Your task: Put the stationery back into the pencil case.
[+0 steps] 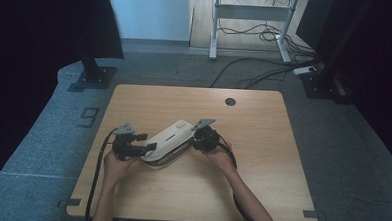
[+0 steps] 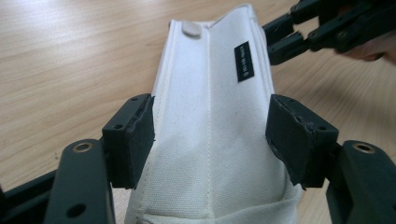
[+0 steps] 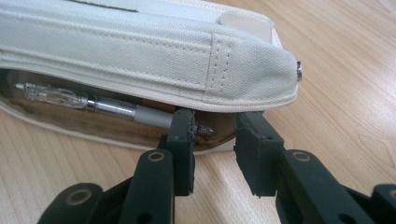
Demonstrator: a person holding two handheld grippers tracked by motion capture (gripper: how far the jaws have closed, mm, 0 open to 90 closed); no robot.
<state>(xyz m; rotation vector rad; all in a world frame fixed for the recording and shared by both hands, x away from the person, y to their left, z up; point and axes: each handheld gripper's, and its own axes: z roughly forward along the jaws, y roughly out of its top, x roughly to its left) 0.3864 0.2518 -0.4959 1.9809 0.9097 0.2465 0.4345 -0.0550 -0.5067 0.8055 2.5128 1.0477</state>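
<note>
A white canvas pencil case (image 1: 167, 139) lies slantwise on the wooden table (image 1: 262, 158). My left gripper (image 1: 150, 147) is at its near left end. In the left gripper view the case (image 2: 210, 84) runs between the parted pads (image 2: 140, 135), which flank its sides without squeezing; my left gripper (image 2: 210, 135) is open. My right gripper (image 1: 195, 138) is at the case's right side, and its jaws show far off (image 2: 271, 39). In the right gripper view the case (image 3: 140, 42) gapes, with a clear-barrelled pen (image 3: 107, 108) inside. My right gripper (image 3: 215, 130) stands slightly open at that mouth, its left finger beside the pen's tip.
A round cable hole (image 1: 230, 101) sits near the table's far edge. Behind the table are a desk frame (image 1: 215, 26), floor cables (image 1: 266, 68) and black stands at left (image 1: 93, 71) and right (image 1: 325, 81). Bare tabletop lies around the case.
</note>
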